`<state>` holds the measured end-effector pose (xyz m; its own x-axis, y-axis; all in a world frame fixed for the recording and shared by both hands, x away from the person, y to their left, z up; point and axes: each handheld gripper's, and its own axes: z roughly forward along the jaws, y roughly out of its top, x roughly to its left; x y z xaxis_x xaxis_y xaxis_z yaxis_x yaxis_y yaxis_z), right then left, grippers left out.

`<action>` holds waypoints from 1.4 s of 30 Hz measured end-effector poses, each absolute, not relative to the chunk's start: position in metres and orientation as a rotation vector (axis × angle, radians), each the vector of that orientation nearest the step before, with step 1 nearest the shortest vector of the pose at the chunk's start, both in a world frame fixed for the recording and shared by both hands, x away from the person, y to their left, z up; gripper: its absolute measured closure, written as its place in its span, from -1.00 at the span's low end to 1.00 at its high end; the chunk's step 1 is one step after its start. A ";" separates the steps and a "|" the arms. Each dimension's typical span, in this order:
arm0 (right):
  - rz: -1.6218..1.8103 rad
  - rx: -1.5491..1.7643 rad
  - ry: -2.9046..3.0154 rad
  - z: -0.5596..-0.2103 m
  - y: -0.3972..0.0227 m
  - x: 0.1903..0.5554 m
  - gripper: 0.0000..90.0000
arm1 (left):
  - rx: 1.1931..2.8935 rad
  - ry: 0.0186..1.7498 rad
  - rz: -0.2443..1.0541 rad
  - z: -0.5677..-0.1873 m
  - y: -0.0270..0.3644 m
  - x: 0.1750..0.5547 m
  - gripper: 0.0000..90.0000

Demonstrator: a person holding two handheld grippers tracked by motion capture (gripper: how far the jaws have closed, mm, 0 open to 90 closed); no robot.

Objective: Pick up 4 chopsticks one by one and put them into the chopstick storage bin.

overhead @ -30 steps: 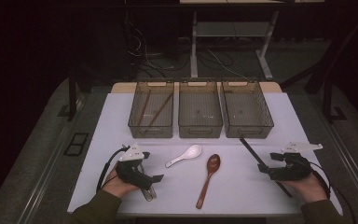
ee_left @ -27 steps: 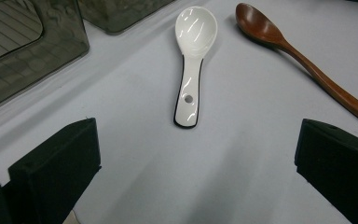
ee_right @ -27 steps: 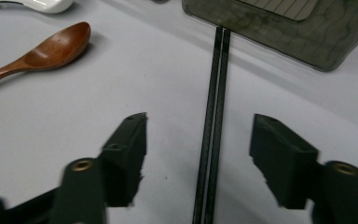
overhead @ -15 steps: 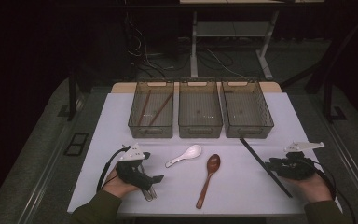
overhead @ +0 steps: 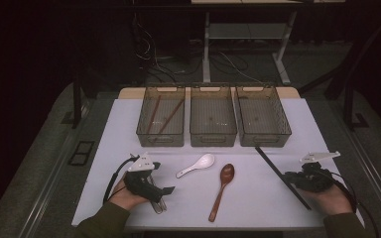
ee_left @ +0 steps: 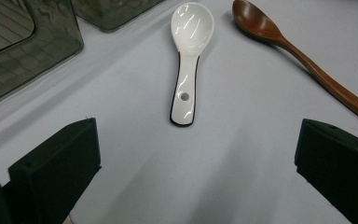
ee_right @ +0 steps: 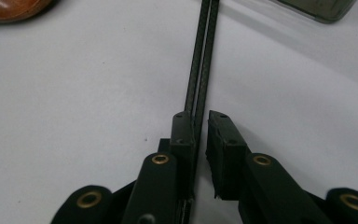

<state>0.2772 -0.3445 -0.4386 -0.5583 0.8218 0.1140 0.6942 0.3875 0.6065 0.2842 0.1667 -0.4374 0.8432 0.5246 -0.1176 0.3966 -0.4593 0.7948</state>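
The sorting looks only begun: the right hand-held gripper (ee_right: 200,126) has just been closing its jaws around a pair of black chopsticks (ee_right: 203,60) that lie on the table (overhead: 258,198) at its right side, though a sliver of gap beside one pad leaves it unclear whether the pair is firmly pinched yet. The left hand-held gripper (ee_left: 191,158) rests with jaws wide apart and nothing between them, facing the white spoon (ee_left: 189,56) and the wooden spoon (ee_left: 303,60), both unsorted. Of the three bins, the left bin (overhead: 160,139) holds brown chopsticks, while the middle bin (overhead: 213,139) and right bin (overhead: 264,139) look empty.
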 end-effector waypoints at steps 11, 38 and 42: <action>0.880 1.350 2.437 -0.441 -0.347 0.278 0.81 | 2.113 0.667 0.177 -0.437 0.166 0.284 -1.00; 0.853 1.321 2.426 -0.443 -0.349 0.279 0.86 | 2.129 0.663 0.167 -0.439 0.164 0.284 -1.00; 0.848 1.334 2.419 -0.442 -0.349 0.280 0.89 | 2.133 0.660 0.169 -0.439 0.164 0.284 -1.00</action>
<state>0.2795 -0.3487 -0.4423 -0.5491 0.8337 0.0584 0.6877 0.4110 0.5985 0.2840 0.1639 -0.4392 0.8499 0.5141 -0.1155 0.3960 -0.4786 0.7837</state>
